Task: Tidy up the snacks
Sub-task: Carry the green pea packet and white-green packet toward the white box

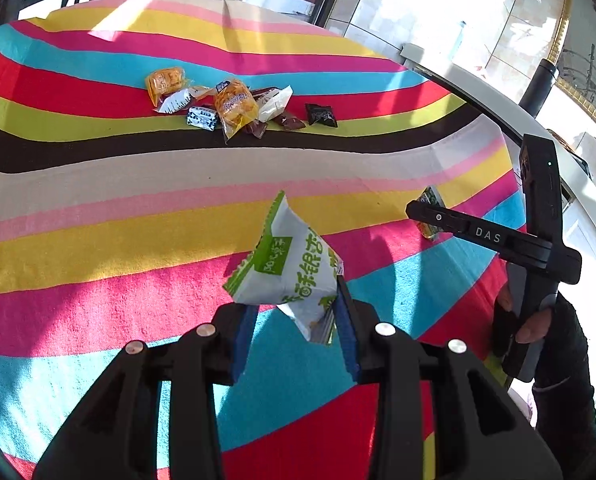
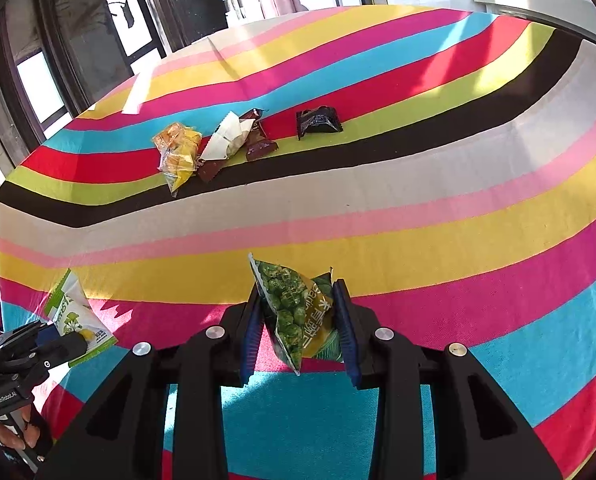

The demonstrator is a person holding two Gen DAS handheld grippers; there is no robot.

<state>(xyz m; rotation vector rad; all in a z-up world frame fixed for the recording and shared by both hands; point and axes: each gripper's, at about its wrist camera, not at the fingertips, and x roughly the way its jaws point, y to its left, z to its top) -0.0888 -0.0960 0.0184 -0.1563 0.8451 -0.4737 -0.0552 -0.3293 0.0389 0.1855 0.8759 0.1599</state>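
Left gripper (image 1: 298, 332) clamps a white-green packet (image 1: 288, 268); right gripper (image 2: 299, 328) clamps a pea packet (image 2: 298, 312) above the striped cloth (image 2: 417, 208).

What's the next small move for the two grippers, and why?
Probably lower both packets onto bare cloth near you and open the jaws. The left gripper pinches a white-and-green packet and the right gripper a green pea packet, both in the air above the striped tablecloth, well apart from the snack pile.
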